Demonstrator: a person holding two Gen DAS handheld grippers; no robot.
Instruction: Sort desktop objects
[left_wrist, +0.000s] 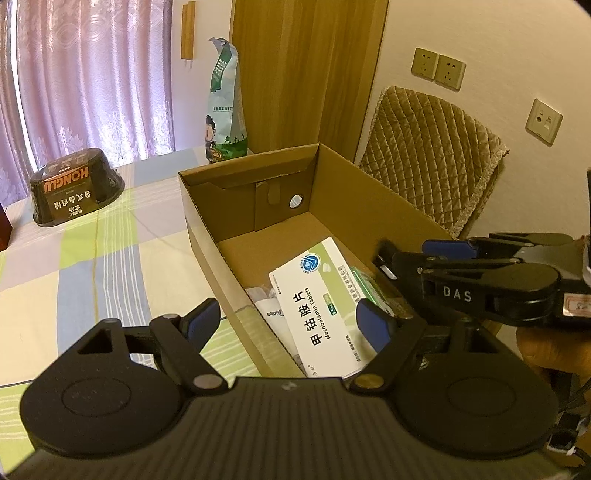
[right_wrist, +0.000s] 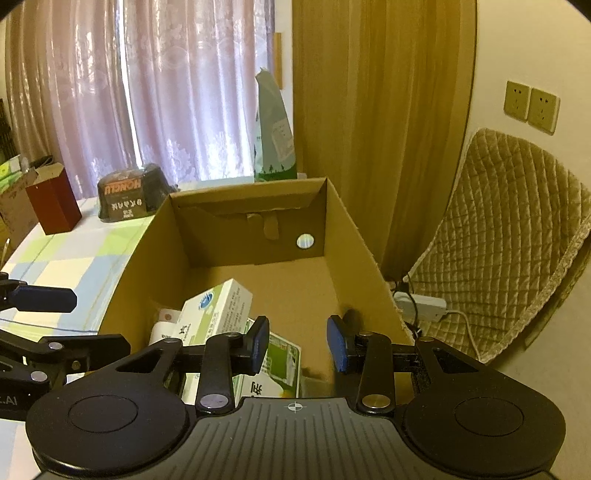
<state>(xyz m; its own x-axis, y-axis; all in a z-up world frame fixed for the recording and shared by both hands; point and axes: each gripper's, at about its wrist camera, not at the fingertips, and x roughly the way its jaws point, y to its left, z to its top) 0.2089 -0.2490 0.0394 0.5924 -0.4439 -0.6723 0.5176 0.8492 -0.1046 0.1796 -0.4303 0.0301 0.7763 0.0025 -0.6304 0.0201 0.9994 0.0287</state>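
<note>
Brown box (left_wrist: 207, 225) – checked tablecloth (left_wrist: 92, 258) – purple curtain (left_wrist: 92, 74).

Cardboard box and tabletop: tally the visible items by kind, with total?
Inside the cardboard box:
Mecobalamin tablet box: 1
Green-and-white packet: 1
White item, partly hidden: 1
On the table:
Black HONGLU bowl, upside down: 1
Green-and-white standing bag: 1
Dark red box: 1
Total: 6 (more may be hidden in the cardboard box)
</note>
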